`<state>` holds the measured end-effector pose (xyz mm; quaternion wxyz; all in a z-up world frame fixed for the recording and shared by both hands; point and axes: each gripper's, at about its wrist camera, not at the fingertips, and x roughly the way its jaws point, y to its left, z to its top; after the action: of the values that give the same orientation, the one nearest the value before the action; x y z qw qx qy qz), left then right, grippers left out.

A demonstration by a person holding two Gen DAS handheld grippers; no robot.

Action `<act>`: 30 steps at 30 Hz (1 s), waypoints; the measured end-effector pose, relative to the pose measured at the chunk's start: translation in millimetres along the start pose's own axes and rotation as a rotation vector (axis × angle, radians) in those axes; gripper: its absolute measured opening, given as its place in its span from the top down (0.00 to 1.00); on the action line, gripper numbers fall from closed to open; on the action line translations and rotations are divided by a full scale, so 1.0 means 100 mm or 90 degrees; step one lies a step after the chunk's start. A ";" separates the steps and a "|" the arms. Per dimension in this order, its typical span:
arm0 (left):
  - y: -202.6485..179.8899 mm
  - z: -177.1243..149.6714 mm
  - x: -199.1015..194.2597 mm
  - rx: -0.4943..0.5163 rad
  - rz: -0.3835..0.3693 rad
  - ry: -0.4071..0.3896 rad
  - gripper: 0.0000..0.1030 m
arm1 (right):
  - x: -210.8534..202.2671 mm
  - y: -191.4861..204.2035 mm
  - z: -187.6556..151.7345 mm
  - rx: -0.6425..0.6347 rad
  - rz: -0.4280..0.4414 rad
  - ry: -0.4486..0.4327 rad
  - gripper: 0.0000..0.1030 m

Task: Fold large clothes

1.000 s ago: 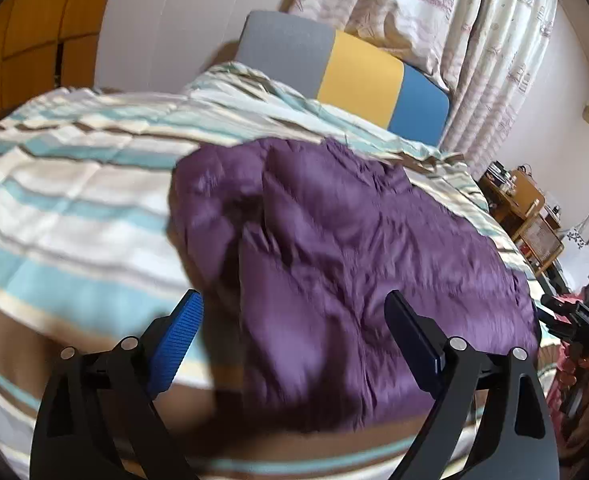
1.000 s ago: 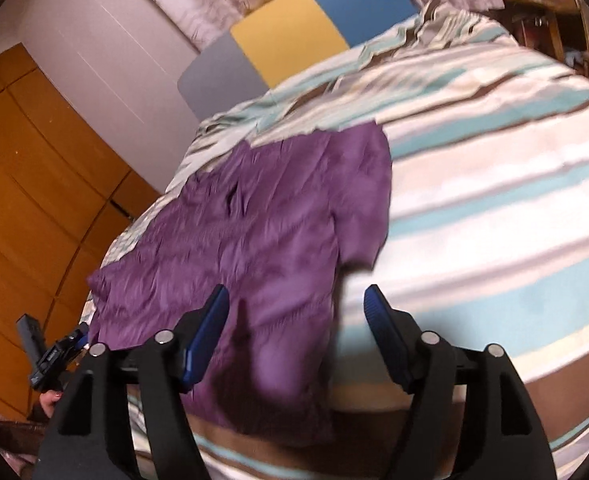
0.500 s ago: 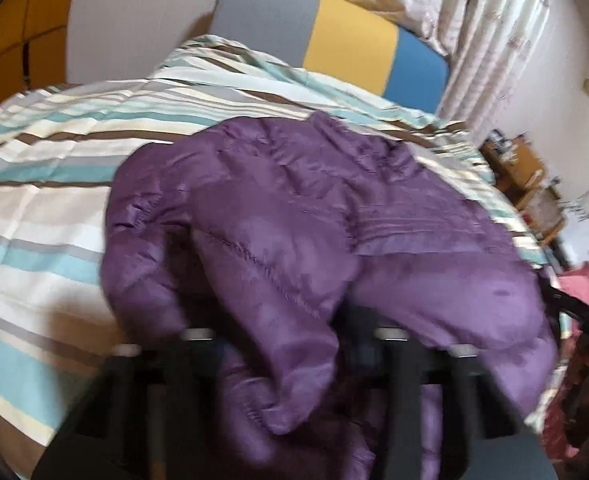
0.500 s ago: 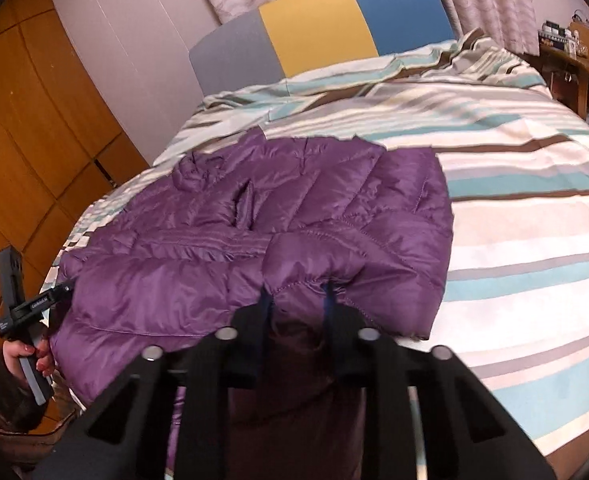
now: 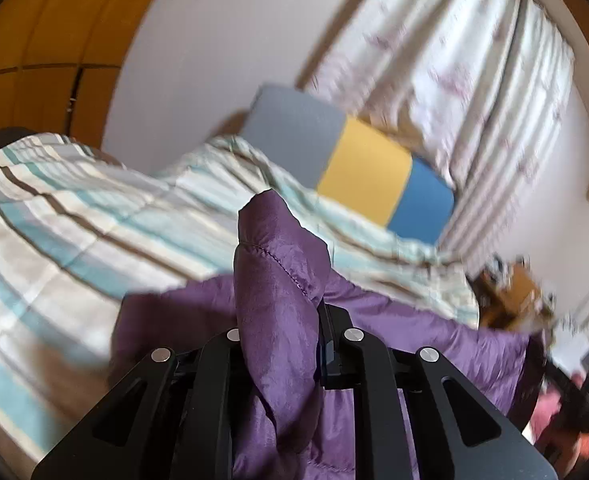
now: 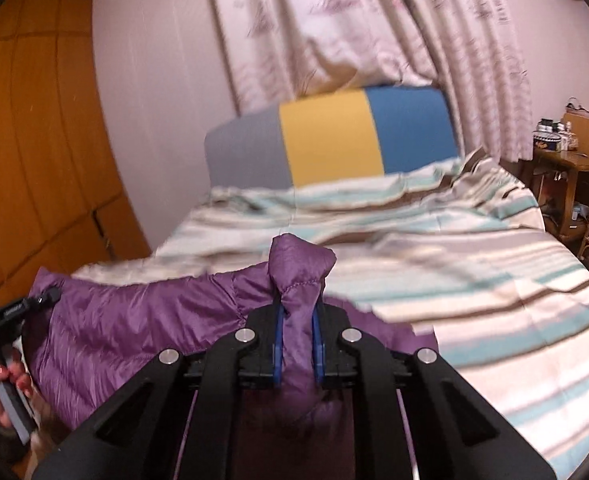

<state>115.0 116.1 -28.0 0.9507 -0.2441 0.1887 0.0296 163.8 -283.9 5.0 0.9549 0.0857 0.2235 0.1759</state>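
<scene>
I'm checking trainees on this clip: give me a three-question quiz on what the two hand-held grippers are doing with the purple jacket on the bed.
1. True or false: both hand-held grippers are shut on the jacket.
2. What lies under the jacket? A) bare floor B) striped bedding C) wooden desk
3. Which colour is the middle panel of the headboard?

Key:
1. True: the left hand-held gripper and the right hand-held gripper each pinch a bunch of purple fabric.
2. B, the striped bedding.
3. Yellow, between grey and blue.
</scene>
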 end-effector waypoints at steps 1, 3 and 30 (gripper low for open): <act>-0.02 0.04 0.06 -0.002 0.004 -0.017 0.85 | 0.10 0.02 0.04 0.005 -0.008 -0.012 0.90; -0.04 0.09 0.21 0.001 0.015 -0.042 0.85 | 0.30 0.01 0.09 0.017 -0.021 -0.025 0.90; 0.50 -0.37 1.77 -0.014 0.177 0.134 0.81 | 2.36 -0.34 -0.57 -0.061 -0.185 0.220 0.68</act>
<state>259.1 136.7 -146.5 0.9097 -0.2281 0.3188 0.1369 345.7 -222.5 -146.9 0.9207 -0.0240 0.3851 0.0586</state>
